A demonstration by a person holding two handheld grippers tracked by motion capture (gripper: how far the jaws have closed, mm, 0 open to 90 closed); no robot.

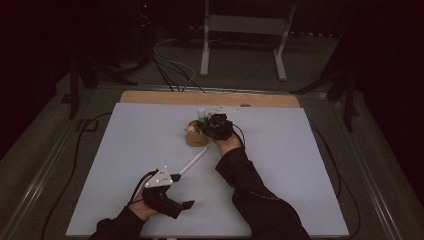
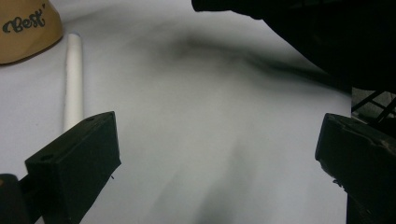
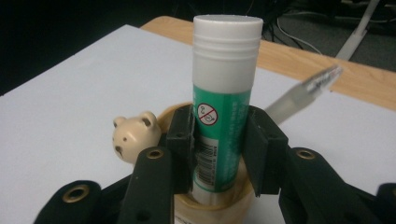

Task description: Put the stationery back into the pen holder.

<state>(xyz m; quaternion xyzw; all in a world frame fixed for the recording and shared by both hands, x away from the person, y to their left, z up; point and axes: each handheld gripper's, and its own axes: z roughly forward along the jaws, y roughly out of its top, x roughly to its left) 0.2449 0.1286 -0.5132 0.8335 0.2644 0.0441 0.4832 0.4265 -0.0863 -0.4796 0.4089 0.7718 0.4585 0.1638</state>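
Right gripper [image 3: 218,154] is clamped on a green-and-white glue stick [image 3: 224,98], pads on both sides of the label, stick upright, its base at or just inside the mouth of a tan cup [image 3: 211,205]. In the high view the right gripper [image 1: 218,126] sits over that cup [image 1: 196,137] near the far middle of the white table [image 1: 125,150]. The cup already holds a bear-head pen topper [image 3: 135,135] and a clear-tipped pen [image 3: 303,93] leaning out to the side.

Left gripper [image 2: 210,154] has its jaws spread wide with nothing between them, resting near the table's near edge [image 1: 172,197]. A white stick [image 2: 73,79] lies flat on the table just beside its left jaw, pointing toward the cup [image 2: 28,28].

Risks, as I judge them:
- Cup looks light and nobody steadies it; a sideways push from the stick or jaws could tip or slide it.
- Stick base may catch on the cup rim or on the bear topper and jam instead of dropping in.
- Letting go too high, the stick may bounce or lean out and fall over the rim.
- Jaws sit close to the rim; opening could knock the leaning pen.
- Loose white stick could get swept off by the left forearm.
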